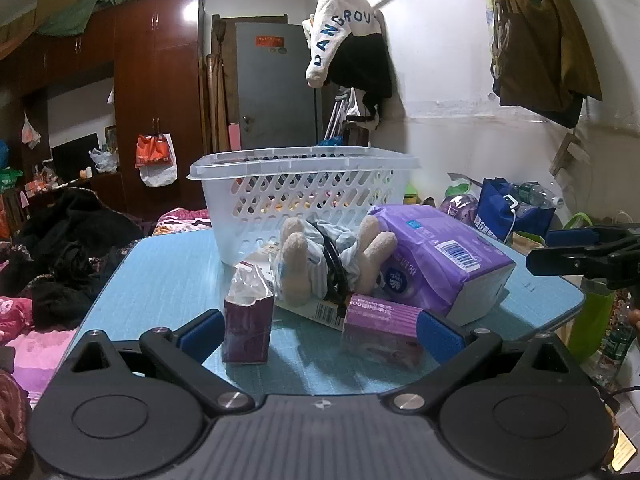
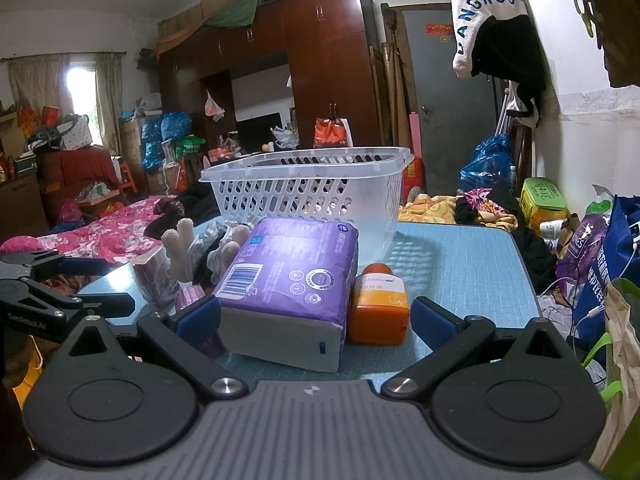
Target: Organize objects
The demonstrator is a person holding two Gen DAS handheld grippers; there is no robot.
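Basket (image 1: 304,184) contents hide behind its slotted wall; left tool (image 1: 318,332) and right tool (image 2: 316,320) gape wide, holding nothing.

Purple pack (image 2: 292,280) before white basket (image 2: 308,184)

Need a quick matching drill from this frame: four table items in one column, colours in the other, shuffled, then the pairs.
Things:
1. basket
2. bottle
3. large tissue pack
4. table

Colours:
A. purple
B. blue
C. translucent white
D. orange

Pairs: 1-C, 2-D, 3-A, 4-B
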